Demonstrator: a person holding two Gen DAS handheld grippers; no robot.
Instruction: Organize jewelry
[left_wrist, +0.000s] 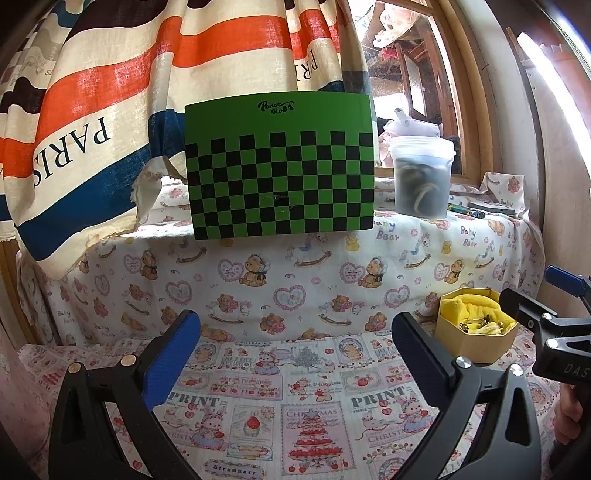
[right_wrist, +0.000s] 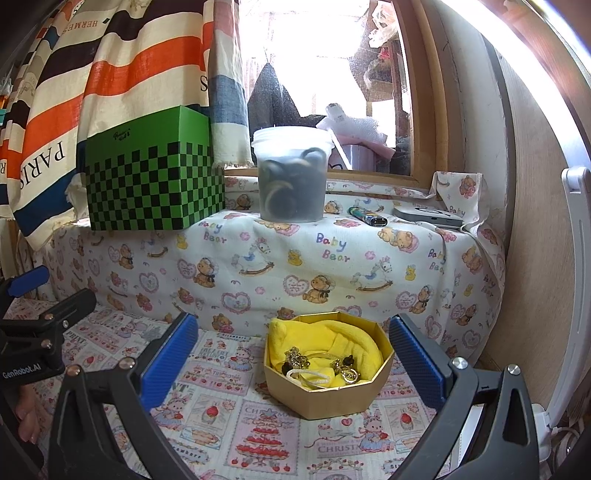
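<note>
- Jewelry (right_wrist: 321, 365): gold pcs, dark beads, a clear band + a white cord, all heaped together on yellow cloth (right_wrist: 354, 339) inside gold octagonal box (right_wrist: 332, 398); box open-topped, no lid in view.
- Box sits on table (right_wrist: 229, 424) w/ printed cloth, right in front of right hand-held gripper (right_wrist: 291, 365), roughly centred btw its blue pads.
- Right hand-held gripper: spread wide, nothing held, not touching box.
- Left hand-held gripper (left_wrist: 295, 354): also wide apart, empty; box off to its right, only printed cloth btw its pads.
- Progress: pcs lie inside box but tangled in one pile, no sorting by type visible. Fits either jewelry gathered into box as the end result, or a jumble awaiting separating; can't tell which.
- Other containers: lidded plastic tub (right_wrist: 291, 177) + green checkered box (right_wrist: 155, 181) on raised ledge behind; tub holds dark rings, unclear if part of task.
</note>
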